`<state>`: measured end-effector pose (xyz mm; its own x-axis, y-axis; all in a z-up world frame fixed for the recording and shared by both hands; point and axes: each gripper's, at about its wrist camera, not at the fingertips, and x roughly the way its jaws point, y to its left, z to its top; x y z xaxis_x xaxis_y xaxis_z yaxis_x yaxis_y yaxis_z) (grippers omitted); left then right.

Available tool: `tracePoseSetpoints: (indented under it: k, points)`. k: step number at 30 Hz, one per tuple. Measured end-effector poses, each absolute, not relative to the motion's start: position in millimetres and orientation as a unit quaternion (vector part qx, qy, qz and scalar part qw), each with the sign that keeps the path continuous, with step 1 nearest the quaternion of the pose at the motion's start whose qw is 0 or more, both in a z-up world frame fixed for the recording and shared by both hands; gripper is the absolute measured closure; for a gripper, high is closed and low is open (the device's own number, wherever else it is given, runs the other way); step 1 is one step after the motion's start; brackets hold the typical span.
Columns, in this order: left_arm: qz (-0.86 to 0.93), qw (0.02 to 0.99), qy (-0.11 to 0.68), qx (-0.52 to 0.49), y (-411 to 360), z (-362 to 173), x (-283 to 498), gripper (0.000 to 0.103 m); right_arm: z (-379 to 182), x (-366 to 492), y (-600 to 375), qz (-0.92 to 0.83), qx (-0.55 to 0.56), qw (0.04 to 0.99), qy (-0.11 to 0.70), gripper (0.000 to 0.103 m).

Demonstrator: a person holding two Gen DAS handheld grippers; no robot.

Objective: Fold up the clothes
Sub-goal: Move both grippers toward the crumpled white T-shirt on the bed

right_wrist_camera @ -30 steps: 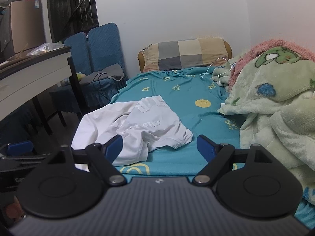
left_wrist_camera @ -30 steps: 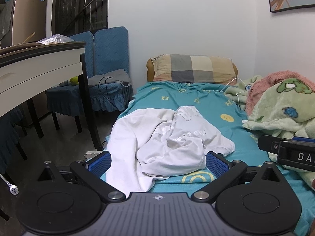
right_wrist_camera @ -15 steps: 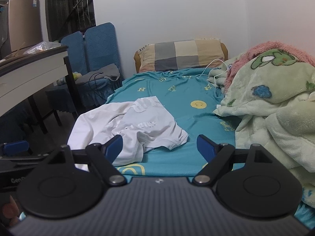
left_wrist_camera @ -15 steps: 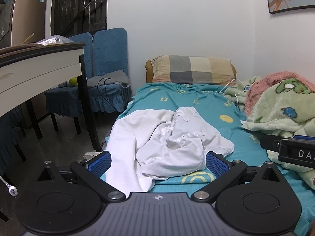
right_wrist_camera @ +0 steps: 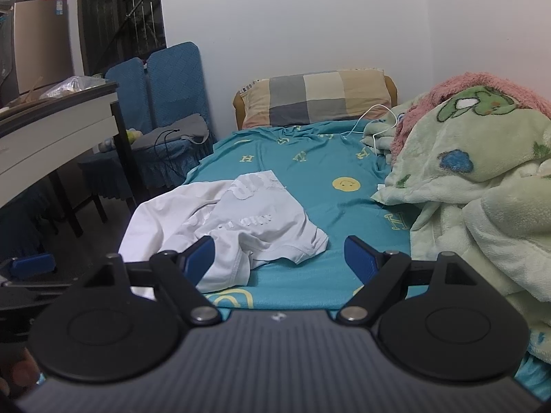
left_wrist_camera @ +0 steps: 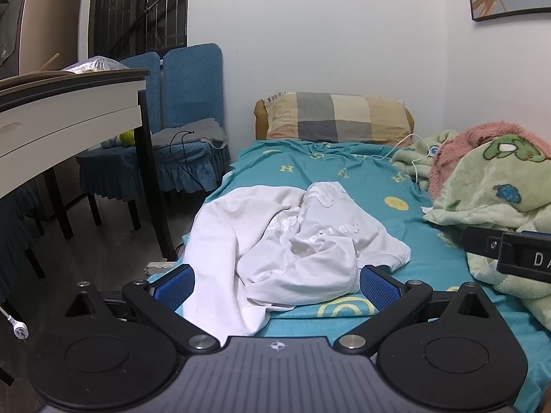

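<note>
A crumpled white T-shirt (left_wrist_camera: pixel 292 241) (right_wrist_camera: pixel 234 220) with pale lettering lies heaped on the near left part of the teal bed sheet (left_wrist_camera: pixel 344 179) (right_wrist_camera: pixel 310 172), one side hanging over the bed's left edge. My left gripper (left_wrist_camera: pixel 275 284) hovers just short of the shirt's near hem, its blue pads wide apart and nothing between them. My right gripper (right_wrist_camera: pixel 282 258) is open too, held before the shirt's right corner without touching it. The right gripper's body (left_wrist_camera: pixel 509 251) shows at the right edge of the left wrist view.
A green and pink fleece blanket (right_wrist_camera: pixel 482 179) (left_wrist_camera: pixel 492 186) is piled along the bed's right side. A checked pillow (left_wrist_camera: pixel 334 117) leans at the head, with a white cable (right_wrist_camera: pixel 372 117) beside it. A desk (left_wrist_camera: pixel 69 110) and blue chairs (left_wrist_camera: pixel 186 103) stand left of the bed.
Both views have drifted slightly; the shirt sits a little further from the right gripper's pads. The shirt itself has not moved and both grippers stay open.
</note>
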<state>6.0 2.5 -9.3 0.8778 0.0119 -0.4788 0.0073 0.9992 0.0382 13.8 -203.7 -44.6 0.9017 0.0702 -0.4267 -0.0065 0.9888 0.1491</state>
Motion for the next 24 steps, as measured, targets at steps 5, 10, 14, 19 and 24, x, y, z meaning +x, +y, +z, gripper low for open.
tracePoseSetpoints:
  k: [5,10,14,19,24]
  points:
    - [0.005,0.968,0.252,0.021,3,-12,9,0.000,-44,14,-205,0.016,0.073,0.973,0.219,0.019]
    - [0.002,0.967,0.256,0.018,5,-16,10,0.000,-43,13,-206,0.013,0.076,0.973,0.217,0.019]
    - [0.002,0.966,0.258,0.018,4,-19,13,0.000,-42,13,-209,0.011,0.082,0.973,0.214,0.019]
    - [-0.003,0.964,0.264,0.018,2,-24,16,0.000,-40,10,-211,0.013,0.089,0.974,0.209,0.019]
    - [-0.009,0.963,0.268,0.022,-3,-28,18,0.000,-37,10,-216,0.013,0.096,0.973,0.208,0.019]
